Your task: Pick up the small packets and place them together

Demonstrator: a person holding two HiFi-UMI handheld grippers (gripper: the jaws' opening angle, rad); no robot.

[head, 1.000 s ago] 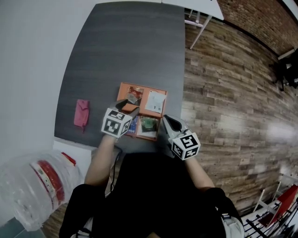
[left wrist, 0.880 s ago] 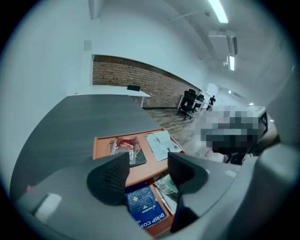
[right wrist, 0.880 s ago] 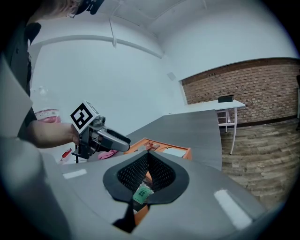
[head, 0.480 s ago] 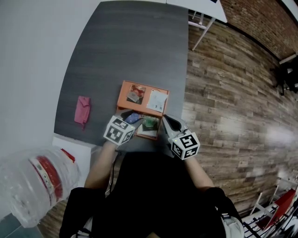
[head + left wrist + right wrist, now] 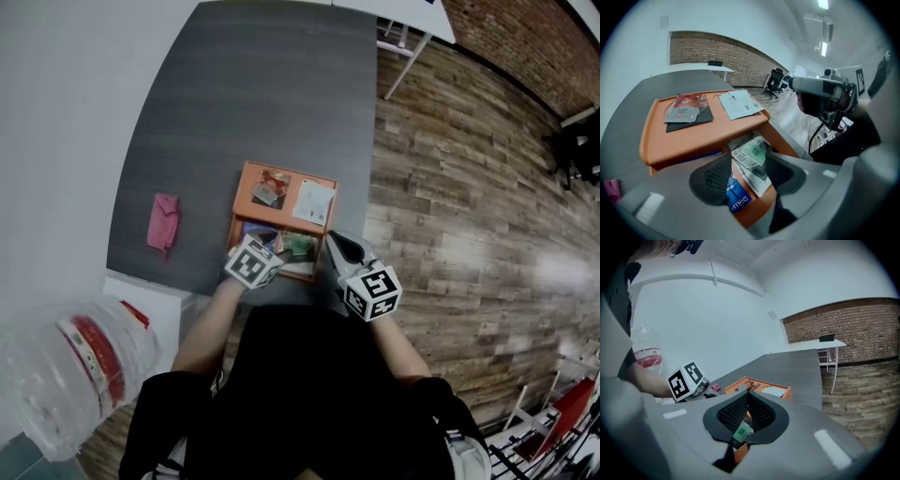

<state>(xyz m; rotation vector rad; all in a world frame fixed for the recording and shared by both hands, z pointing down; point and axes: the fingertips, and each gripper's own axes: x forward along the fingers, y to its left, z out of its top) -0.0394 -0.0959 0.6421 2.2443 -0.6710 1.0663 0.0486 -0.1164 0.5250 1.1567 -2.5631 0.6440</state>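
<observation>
Our left claw [image 5: 748, 154] hangs over the near section of the orange tray [image 5: 693, 136] on the desk [image 5: 262, 94]. Its jaws are apart and have just been closing, with the blue packet [image 5: 737, 197] and green-labelled packet [image 5: 754, 151] between them, neither gripped, so we should straddle one packet only and go low before pinching. Our right claw [image 5: 747, 393] is clenched on nothing beside the tray, and we count two packets here plus three farther back: a red-and-grey packet [image 5: 684, 107], a dark packet [image 5: 701, 119] and a white packet [image 5: 739, 104].
</observation>
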